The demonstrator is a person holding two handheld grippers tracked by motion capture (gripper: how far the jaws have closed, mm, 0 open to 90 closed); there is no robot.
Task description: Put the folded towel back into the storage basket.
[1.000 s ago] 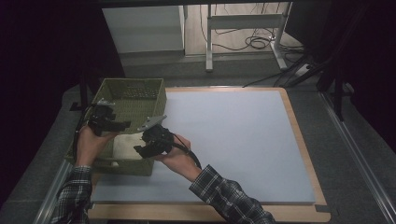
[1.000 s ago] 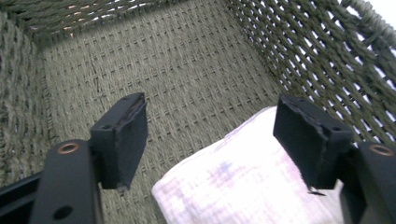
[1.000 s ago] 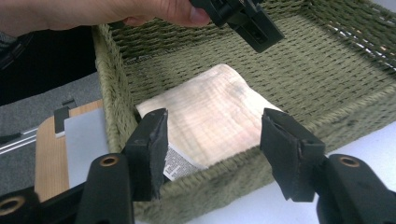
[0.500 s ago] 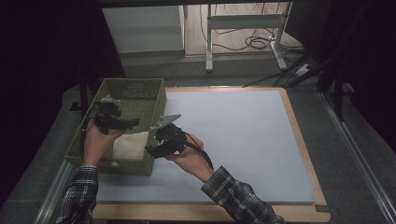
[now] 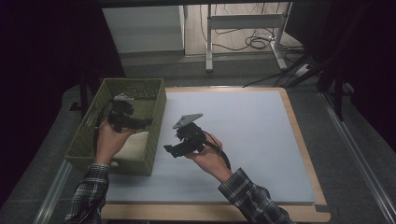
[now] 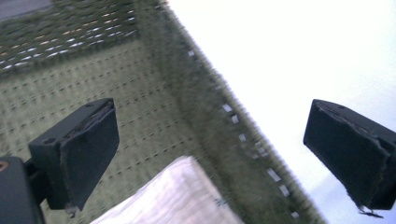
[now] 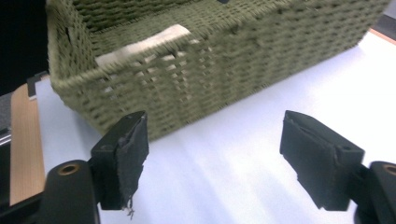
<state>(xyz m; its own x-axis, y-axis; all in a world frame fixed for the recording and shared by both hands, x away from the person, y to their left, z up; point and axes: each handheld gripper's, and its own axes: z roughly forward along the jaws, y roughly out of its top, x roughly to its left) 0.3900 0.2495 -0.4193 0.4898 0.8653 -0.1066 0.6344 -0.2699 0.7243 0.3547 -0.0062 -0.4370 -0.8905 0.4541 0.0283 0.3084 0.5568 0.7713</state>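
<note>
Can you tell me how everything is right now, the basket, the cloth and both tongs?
Woven green basket: upright on the mat's left edge, open at the top.
Folded pale cloth: lying inside the basket at its near end, nothing holding it.
Left tongs: over the basket, jaws just been opening, wide apart, nothing between them.
Right tongs: over the pale mat beside the basket, jaws just been opening, nothing between them.
</note>
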